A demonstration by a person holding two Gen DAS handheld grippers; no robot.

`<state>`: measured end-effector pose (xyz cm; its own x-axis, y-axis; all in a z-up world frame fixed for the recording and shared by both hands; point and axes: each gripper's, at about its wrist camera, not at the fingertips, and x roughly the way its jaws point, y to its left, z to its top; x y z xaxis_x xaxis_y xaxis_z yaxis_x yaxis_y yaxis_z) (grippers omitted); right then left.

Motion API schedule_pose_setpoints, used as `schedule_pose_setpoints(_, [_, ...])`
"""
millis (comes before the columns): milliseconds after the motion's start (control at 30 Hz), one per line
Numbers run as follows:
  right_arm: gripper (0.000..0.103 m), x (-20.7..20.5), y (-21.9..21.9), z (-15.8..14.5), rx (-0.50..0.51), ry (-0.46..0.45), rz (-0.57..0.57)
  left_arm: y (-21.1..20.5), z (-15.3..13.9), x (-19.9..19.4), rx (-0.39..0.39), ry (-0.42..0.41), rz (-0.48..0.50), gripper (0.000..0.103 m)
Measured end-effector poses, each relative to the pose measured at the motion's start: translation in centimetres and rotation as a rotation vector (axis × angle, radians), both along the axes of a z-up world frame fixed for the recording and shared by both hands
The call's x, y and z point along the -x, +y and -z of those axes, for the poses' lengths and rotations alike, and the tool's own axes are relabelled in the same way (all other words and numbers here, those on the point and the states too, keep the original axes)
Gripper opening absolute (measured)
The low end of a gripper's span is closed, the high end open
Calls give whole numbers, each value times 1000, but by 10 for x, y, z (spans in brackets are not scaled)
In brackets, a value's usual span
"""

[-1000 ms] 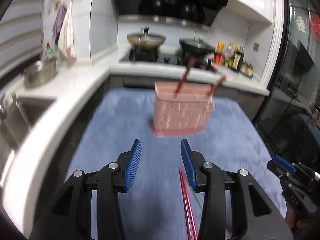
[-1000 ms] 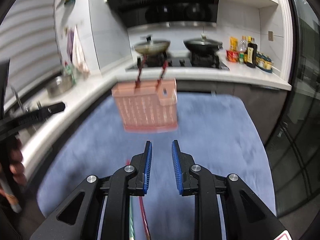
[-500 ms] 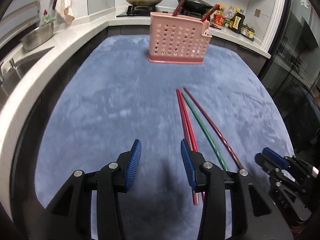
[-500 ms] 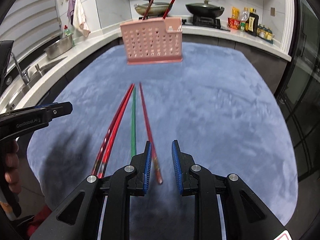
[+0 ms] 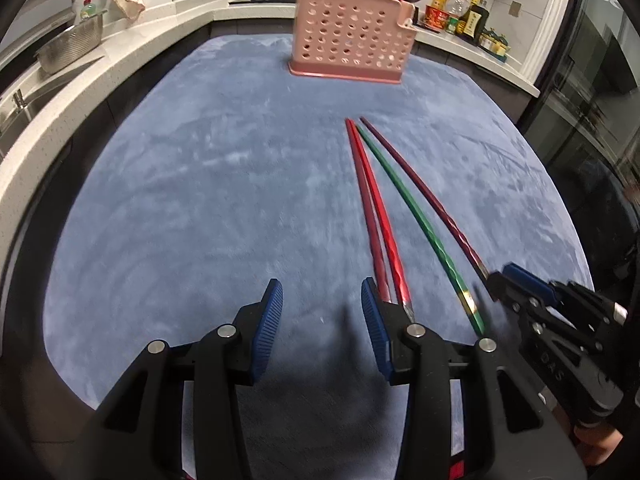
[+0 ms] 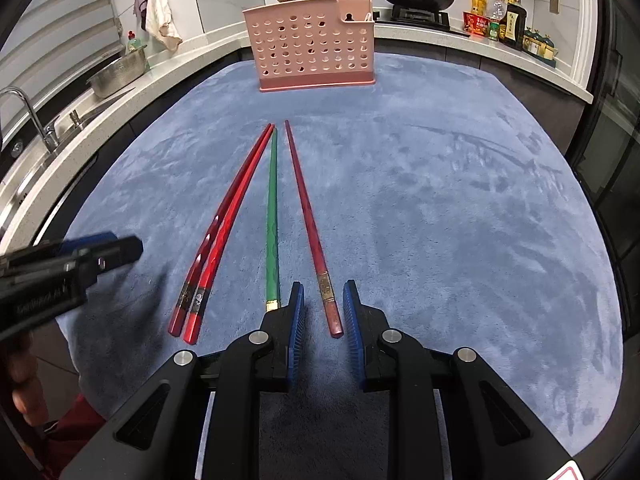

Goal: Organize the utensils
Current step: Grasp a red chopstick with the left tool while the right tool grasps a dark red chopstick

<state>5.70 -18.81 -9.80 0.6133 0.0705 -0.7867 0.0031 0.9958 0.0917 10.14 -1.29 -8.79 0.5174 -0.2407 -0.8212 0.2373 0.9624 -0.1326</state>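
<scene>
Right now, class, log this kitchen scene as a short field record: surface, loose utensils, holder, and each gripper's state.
surface: blue mat
loose utensils: two red chopsticks, side by side; green chopstick; dark red chopstick
holder: pink basket, upright at far end, chopsticks already inside
left gripper: open, empty
right gripper: open, straddling the dark red chopstick's near end

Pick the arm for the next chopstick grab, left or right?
Right. The right tongs are open astride the single dark red chopstick's near end; the left tongs are open over bare cloth.
</scene>
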Motion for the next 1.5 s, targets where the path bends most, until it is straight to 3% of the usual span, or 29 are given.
schedule_pose_setpoints(167, [13, -2, 1, 8, 4, 14, 2, -7, 6, 7, 5, 23, 30, 39])
schedule_pose_setpoints(300, [7, -1, -3, 10, 3, 14, 13, -11, 6, 11, 15, 19, 41, 47])
schedule_pose_setpoints(733, [7, 5, -7, 11, -24, 16, 27, -22, 18, 10, 8, 39, 69, 46])
schedule_pose_setpoints(867, [7, 5, -7, 11, -24, 16, 28, -22, 24, 8, 15, 65, 67, 36])
schedule_pose_setpoints(1167, [8, 5, -7, 12, -28, 17, 31, -24, 28, 8, 23, 62, 73, 32])
schedule_pose_setpoints(1333, [8, 5, -8, 13, -34, 19, 33, -27, 28, 10, 50, 66, 104, 14])
schedule_pose_setpoints(1500, [8, 5, -8, 13, -35, 19, 35, -29, 28, 11, 60, 67, 119, 8])
